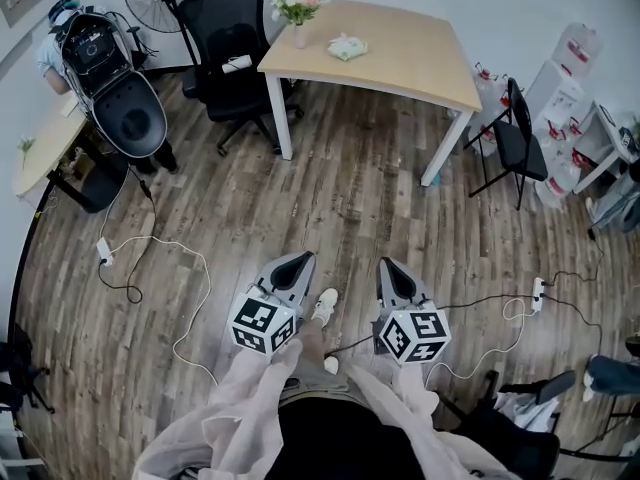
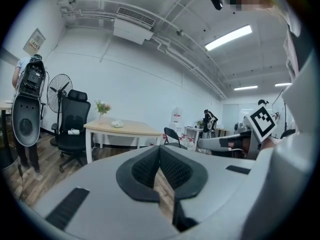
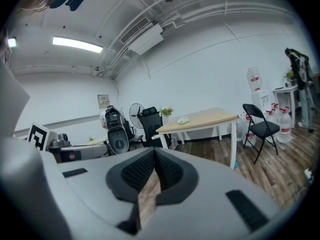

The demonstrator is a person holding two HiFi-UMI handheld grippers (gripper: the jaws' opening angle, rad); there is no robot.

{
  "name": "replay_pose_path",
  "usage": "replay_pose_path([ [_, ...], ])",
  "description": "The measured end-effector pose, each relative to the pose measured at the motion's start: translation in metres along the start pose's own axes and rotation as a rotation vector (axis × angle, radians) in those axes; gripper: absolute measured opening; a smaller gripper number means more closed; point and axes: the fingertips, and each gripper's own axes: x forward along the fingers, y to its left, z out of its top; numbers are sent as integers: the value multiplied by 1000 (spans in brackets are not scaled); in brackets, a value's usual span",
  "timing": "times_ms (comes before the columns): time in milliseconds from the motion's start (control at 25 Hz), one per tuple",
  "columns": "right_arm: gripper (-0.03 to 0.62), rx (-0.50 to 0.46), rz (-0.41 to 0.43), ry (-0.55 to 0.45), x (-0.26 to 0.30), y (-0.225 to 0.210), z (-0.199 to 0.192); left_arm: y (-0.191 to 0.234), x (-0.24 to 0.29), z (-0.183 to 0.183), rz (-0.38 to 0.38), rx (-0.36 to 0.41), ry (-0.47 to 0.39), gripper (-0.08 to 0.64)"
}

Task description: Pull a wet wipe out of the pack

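The wet wipe pack [image 1: 347, 47] lay on the wooden table [image 1: 410, 63], well apart from both grippers. The left gripper [image 1: 298, 261] and right gripper [image 1: 390, 268] were pressed together and empty. The pack was probably light and soft, its wipe limp, best pinched at the top opening while the pack was held down.

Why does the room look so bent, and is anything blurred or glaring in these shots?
Head view: the fisheye lens bows the floor planks toward dark corners. Left gripper view: the ceiling light strip glares white; the near left tool looks soft. Right gripper view: same curved edges, black rim.
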Motion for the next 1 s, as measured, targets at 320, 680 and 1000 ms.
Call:
replay_pose_path([
  [320, 12, 6, 23, 28, 46, -17, 12, 31, 39, 13, 34, -5, 16, 11],
  [680, 12, 10, 17, 49, 104, -44, 30, 71, 91, 28, 47, -21, 26, 11],
  [1000, 12, 21, -9, 54, 153, -70, 51, 107, 141, 42, 40, -4, 45, 11],
])
